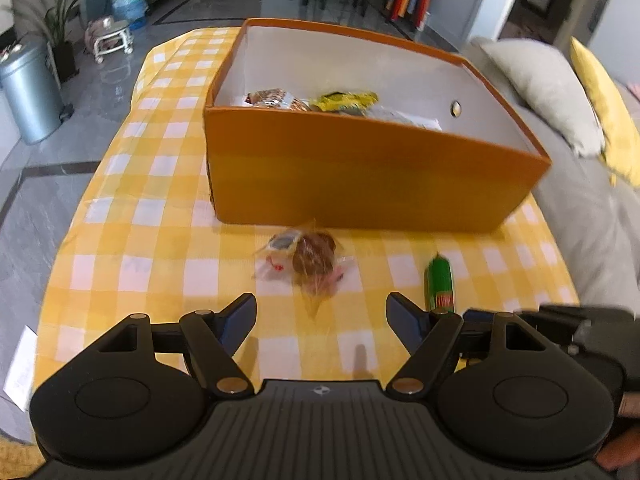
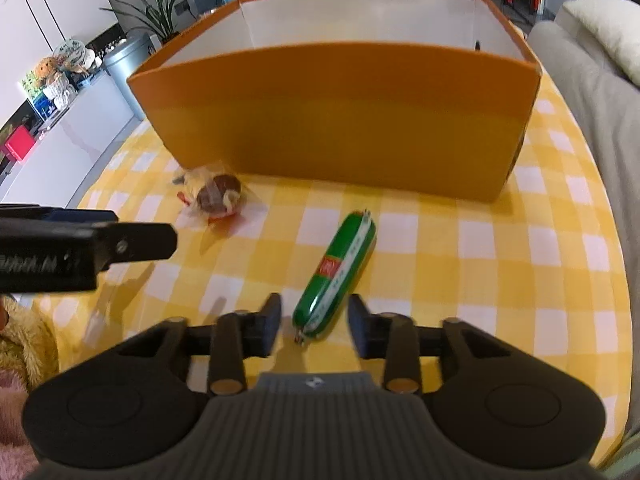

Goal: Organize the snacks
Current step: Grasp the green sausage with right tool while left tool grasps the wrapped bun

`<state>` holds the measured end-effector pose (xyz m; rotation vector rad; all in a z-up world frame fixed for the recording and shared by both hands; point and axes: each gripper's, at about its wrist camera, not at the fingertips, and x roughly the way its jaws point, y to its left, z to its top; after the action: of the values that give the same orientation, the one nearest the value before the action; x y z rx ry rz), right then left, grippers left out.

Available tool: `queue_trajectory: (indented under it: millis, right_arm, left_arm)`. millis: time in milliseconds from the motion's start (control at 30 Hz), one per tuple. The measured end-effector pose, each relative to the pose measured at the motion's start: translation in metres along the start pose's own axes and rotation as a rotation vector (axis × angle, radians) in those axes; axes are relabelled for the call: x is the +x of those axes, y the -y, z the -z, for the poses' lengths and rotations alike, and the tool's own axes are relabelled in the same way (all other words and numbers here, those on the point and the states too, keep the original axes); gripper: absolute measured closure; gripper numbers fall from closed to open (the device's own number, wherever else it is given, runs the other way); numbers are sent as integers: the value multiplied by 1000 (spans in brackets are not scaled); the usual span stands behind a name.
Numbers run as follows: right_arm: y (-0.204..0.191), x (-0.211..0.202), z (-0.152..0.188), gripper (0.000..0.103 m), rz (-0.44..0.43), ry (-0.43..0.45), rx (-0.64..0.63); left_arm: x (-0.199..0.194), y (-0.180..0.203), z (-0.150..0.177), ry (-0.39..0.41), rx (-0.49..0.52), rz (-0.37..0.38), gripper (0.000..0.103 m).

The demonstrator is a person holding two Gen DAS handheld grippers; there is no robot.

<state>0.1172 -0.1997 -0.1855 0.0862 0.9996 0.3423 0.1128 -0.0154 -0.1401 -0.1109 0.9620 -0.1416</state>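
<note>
An orange box (image 1: 360, 176) stands on the yellow checked tablecloth (image 1: 160, 240) with several snack packets (image 1: 344, 102) inside. In front of it lie a clear-wrapped brown pastry (image 1: 310, 260) and a green sausage stick (image 1: 439, 280). My left gripper (image 1: 322, 316) is open and empty, just short of the pastry. In the right wrist view the box (image 2: 340, 128) stands behind the pastry (image 2: 216, 198). My right gripper (image 2: 314, 318) is open with the near end of the green sausage (image 2: 338, 268) between its fingers, not gripped. The left gripper (image 2: 80, 248) shows from the side at the left.
A grey sofa (image 1: 580, 208) with cushions runs along the table's right side. A metal bin (image 1: 28, 92), a water jug (image 1: 128, 0) and plants stand on the floor at the left. A white paper (image 1: 20, 364) lies at the near left table edge.
</note>
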Motion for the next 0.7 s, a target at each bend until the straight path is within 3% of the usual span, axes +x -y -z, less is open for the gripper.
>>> queue_trajectory:
  millis: [167,367,700]
  right_arm:
    - [7,7,-7,66,15,12,44]
    - [18,14,-14,78,11,24,100]
    - [23,22,-16,81,-8,14,121]
  left_arm:
    - [15,-9,-5,-9,-66,-27,24]
    - [33,-13,-9,-22,-97,-32,24]
    - [52,-25,-17,-27,-186,-2,22]
